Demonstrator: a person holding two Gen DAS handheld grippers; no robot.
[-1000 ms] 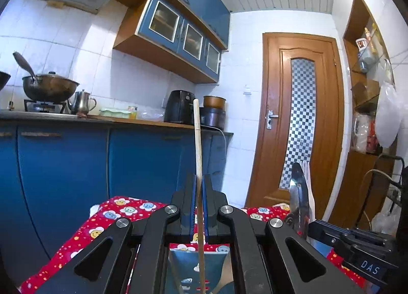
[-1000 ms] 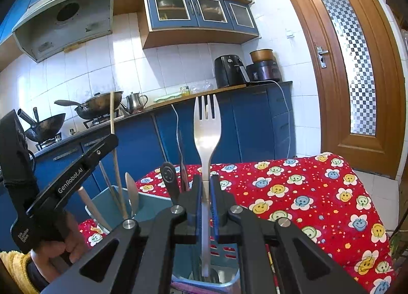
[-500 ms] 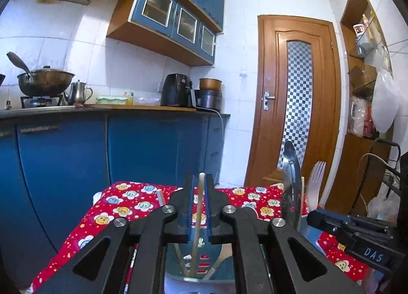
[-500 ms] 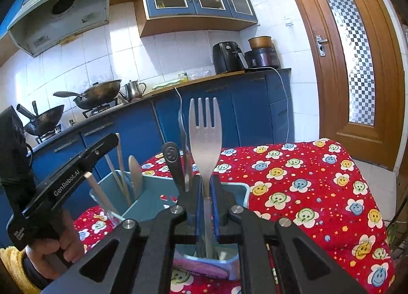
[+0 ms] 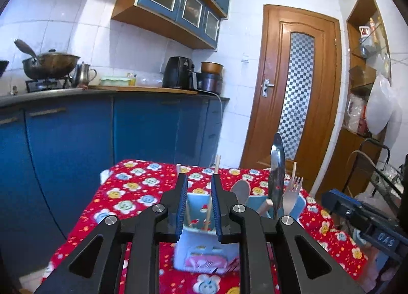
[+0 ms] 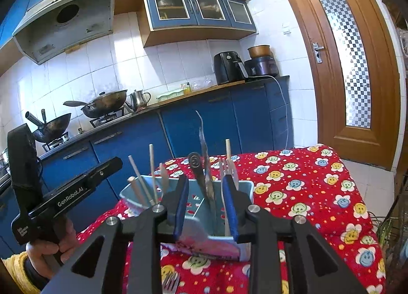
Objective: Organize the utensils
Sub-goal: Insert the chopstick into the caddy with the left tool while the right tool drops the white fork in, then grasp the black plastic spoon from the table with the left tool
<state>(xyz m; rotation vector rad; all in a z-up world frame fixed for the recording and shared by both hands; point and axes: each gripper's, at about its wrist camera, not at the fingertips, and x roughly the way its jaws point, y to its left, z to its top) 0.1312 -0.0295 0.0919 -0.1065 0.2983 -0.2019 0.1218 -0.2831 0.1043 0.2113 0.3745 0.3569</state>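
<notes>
The left gripper point(image 5: 199, 197) stands with its blue-padded jaws a little apart, having just been opening; thin wooden chopsticks point(image 5: 209, 207) in the pale blue plastic utensil caddy point(image 5: 201, 248) show through the gap, but the pads press on nothing. The right gripper point(image 6: 206, 199) is likewise parted, wider, its jaws also just opened, and the steel fork point(image 6: 229, 169) stands free in the caddy's right end beside the right pad rather than clamped. A second ago the left gripper was closed on a chopstick held high above the caddy and the right was closed on the fork's handle; both utensils now stand inside the caddy. The caddy sits on the surface covered by a red flower-print cloth point(image 6: 306, 192), and also holds a dark-handled steel knife point(image 5: 277, 166) and a grey spoon point(image 5: 241, 190). Its base is hidden behind the gripper frames in both views, and whether the fork brushes the right pad is hard to make out. In front of the caddy, another fork point(image 6: 170, 282) is cut off at the picture's lower edge.
</notes>
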